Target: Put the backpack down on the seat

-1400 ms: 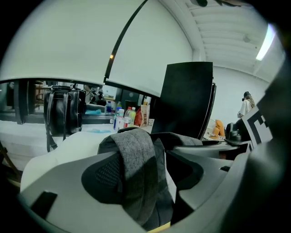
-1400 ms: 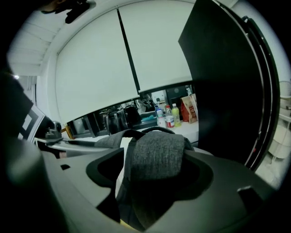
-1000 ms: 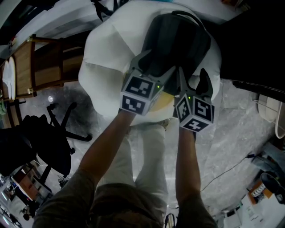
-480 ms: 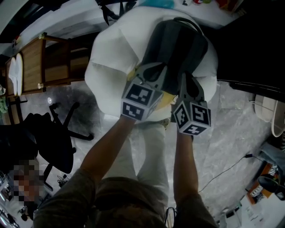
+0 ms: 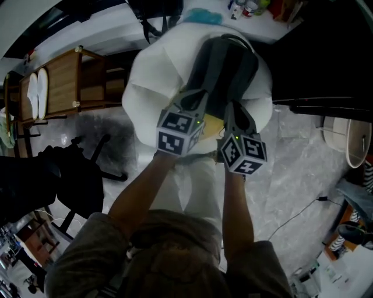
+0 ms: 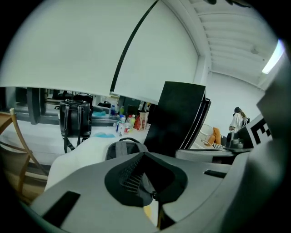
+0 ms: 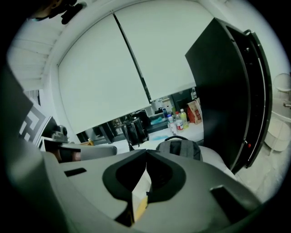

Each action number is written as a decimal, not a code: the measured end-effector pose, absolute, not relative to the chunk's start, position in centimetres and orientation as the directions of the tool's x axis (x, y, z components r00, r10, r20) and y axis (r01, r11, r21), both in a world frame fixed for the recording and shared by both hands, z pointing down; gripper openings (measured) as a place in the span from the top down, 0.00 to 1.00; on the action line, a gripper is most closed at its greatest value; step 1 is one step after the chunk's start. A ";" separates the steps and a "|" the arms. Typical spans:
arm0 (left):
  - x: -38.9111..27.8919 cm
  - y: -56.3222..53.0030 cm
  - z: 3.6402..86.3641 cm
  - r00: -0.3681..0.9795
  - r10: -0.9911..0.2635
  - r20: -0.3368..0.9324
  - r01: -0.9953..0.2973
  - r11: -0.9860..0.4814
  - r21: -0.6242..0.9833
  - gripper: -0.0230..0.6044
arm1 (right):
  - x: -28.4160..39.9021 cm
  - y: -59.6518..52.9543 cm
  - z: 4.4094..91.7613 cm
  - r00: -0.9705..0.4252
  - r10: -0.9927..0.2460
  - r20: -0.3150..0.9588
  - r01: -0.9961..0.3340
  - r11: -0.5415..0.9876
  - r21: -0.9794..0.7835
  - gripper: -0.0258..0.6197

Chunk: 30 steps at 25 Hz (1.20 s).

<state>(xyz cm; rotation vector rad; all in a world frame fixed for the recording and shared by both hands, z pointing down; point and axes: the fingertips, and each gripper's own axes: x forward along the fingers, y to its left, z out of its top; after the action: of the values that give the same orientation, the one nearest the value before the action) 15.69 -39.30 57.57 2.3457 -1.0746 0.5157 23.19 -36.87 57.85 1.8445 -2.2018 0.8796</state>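
A grey backpack (image 5: 224,64) lies lengthwise on the white beanbag seat (image 5: 154,75), its carry handle at the far end. My left gripper (image 5: 196,96) hovers over the backpack's near left corner, jaws shut. My right gripper (image 5: 233,112) sits just to its right at the backpack's near edge, also shut. Seen along the left jaws, the left gripper (image 6: 145,154) has its tips together, with the backpack (image 6: 125,146) beyond them. The right gripper (image 7: 146,152) shows the same, the backpack (image 7: 179,148) lying past its tips. Nothing shows pinched in either. A yellow patch (image 5: 213,123) lies between the grippers.
A wooden shelf unit (image 5: 64,81) stands left of the seat and a black office chair (image 5: 76,180) sits near left. Bottles (image 5: 247,7) and a black bag (image 6: 75,118) stand on the counter behind. A tall black panel (image 6: 177,113) rises on the right. A cable (image 5: 297,218) crosses the floor.
Both grippers went from open to shut and drew slightly back toward the backpack's near edge. The backpack stays on the seat.
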 end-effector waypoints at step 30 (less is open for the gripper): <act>11.0 -24.6 32.9 0.812 -0.453 0.369 -0.561 -0.780 0.277 0.96 | 16.8 -22.0 32.2 -0.503 -0.831 0.236 -0.836 0.400 -0.376 0.96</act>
<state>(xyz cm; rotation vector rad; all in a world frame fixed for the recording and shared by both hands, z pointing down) 11.04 -24.65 32.88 2.6205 -0.7639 0.4004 16.76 -21.97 32.22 1.5606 -2.6194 0.7130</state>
